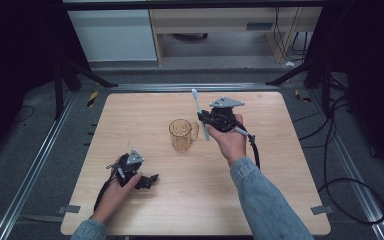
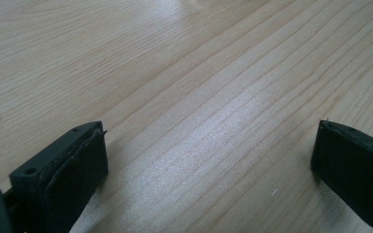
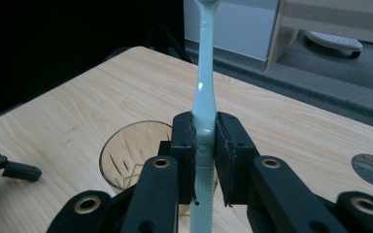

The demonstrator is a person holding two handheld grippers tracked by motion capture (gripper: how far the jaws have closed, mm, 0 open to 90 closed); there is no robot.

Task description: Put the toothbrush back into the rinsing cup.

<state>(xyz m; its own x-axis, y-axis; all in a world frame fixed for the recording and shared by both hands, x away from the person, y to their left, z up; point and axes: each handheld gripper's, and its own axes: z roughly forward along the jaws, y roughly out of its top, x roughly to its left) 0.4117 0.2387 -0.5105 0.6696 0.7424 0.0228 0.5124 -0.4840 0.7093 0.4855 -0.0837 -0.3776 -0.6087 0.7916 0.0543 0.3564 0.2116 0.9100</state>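
One amber cup near the worktop centre, standing upright. One pale toothbrush clamped upright in the right gripper, just beside the cup's handle. Left gripper low toward the near left corner, jaws spread wide, gripping nothing.

1 table, 1 amber cup, 1 toothbrush. 2 grippers: left gripper, right gripper. 2 hands: left hand, right hand.
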